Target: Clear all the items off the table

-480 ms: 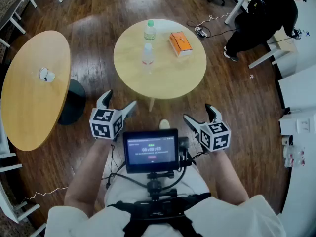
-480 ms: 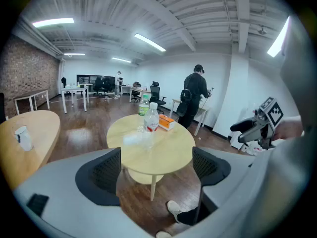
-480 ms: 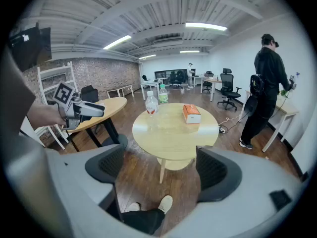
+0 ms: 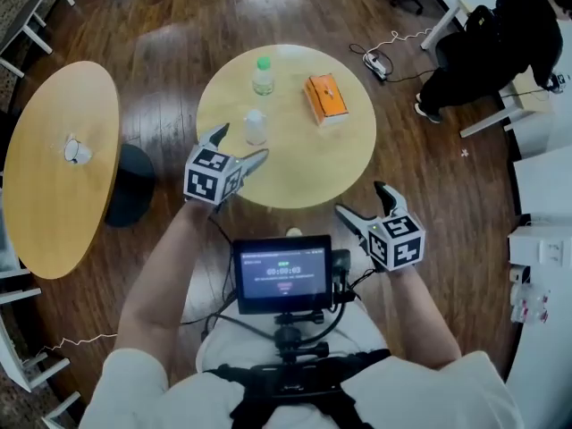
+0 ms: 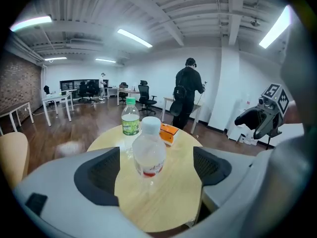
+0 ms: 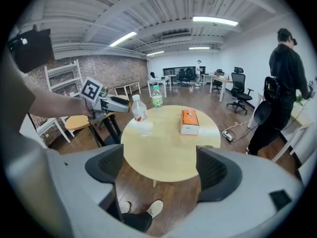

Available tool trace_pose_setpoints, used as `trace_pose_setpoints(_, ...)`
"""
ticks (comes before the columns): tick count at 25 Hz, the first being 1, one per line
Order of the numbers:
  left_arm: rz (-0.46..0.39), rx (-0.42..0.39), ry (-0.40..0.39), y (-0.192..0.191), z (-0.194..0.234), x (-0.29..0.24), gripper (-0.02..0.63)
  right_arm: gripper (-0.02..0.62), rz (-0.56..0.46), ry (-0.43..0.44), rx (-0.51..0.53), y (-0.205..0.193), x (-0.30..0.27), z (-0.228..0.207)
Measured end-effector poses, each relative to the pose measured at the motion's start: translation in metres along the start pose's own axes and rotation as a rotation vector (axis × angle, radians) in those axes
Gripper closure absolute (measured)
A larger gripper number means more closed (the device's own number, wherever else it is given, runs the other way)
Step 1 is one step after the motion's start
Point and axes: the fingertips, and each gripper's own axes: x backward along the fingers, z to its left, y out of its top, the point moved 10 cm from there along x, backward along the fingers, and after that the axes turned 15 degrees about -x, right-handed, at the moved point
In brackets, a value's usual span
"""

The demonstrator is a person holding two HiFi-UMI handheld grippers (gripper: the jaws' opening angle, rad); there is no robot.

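Centre frame, the left gripper (image 4: pixel 243 143) holds its jaws apart, aimed at the clear bottle (image 4: pixel 256 125) just ahead, ready to clamp. Lower right, the right gripper (image 4: pixel 359 198) gapes empty.

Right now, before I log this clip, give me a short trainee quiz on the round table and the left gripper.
1. How many items stand on the round table?
2. True or false: the left gripper is shut on the white-capped bottle.
3. Which item is nearest the left gripper: A green-capped bottle, B white-capped bottle, C orange box?
Key: 1. Three. 2. False, its jaws stand open, clear of the bottle. 3. B.
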Motion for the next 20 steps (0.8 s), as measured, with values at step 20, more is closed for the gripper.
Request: trace_pose_setpoints(20, 0.143, -0.049, 0.093, -0.005, 0.007, -0.062, 0.273, 0.124, 0.103, 0.155, 0.021, 0.028, -0.045, -0.071)
